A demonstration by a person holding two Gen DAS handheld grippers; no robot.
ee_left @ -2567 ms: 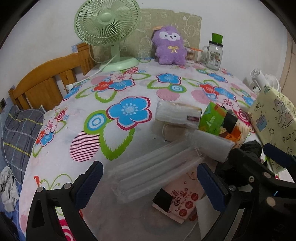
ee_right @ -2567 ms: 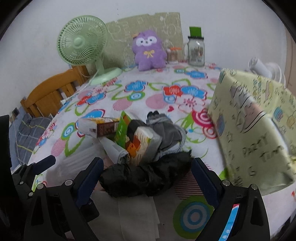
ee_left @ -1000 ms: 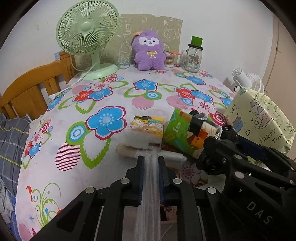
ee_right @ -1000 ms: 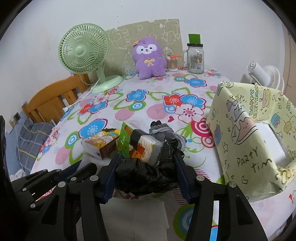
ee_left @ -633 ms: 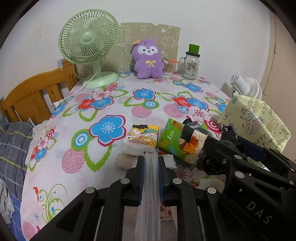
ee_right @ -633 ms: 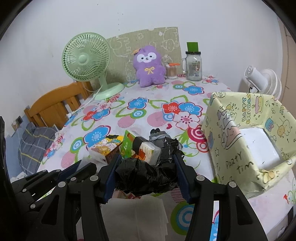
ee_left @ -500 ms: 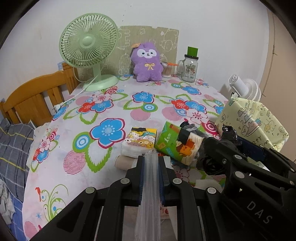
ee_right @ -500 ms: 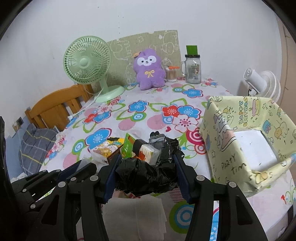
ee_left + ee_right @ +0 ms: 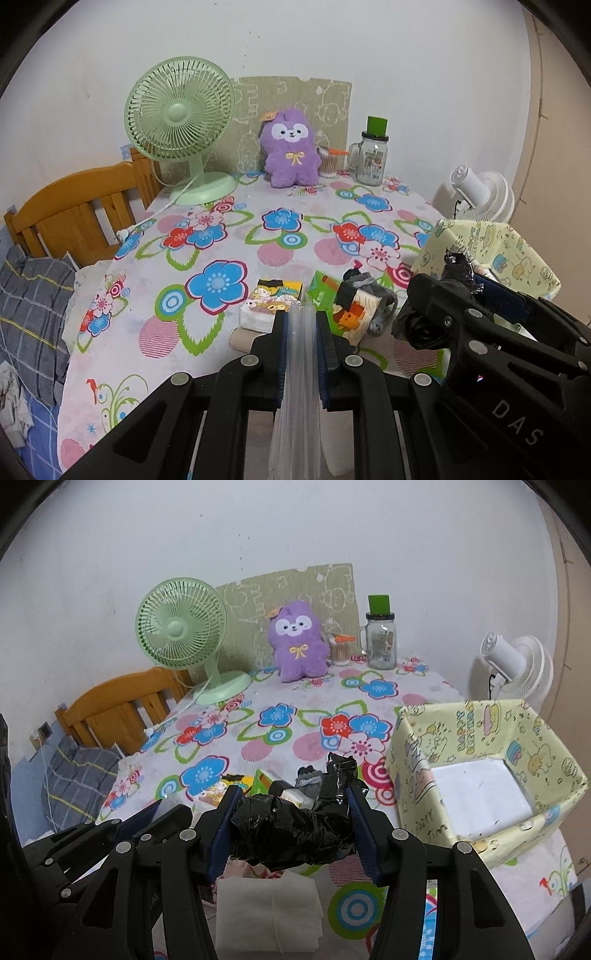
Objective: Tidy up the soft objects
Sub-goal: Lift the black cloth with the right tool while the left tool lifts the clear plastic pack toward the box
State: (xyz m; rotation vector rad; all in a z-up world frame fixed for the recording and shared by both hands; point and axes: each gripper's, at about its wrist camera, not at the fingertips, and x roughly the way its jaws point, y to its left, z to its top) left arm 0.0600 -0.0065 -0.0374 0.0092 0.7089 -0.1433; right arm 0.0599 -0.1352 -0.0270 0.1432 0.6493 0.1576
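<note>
Nearest, the left gripper (image 9: 301,314) is clamped tight on a flattened clear plastic bag (image 9: 298,373) that hangs down between its pads, while the right gripper (image 9: 291,794) squeezes a crumpled black plastic bag (image 9: 295,827) above a folded white tissue (image 9: 267,910) on the flowered tablecloth (image 9: 258,734). Just beyond lie a tissue pack (image 9: 271,301), a green packet (image 9: 325,295) and a grey sock (image 9: 364,286), with the yellow patterned box (image 9: 484,775) open to the right. Farther back stand a green fan (image 9: 181,122), a purple plush toy (image 9: 290,149) and a glass jar (image 9: 373,155) by the wall.

Both wrist views side by side, angled down across the flowered surface (image 9: 221,332), sharing green fan (image 9: 181,631), purple plush (image 9: 290,147), far wall.
</note>
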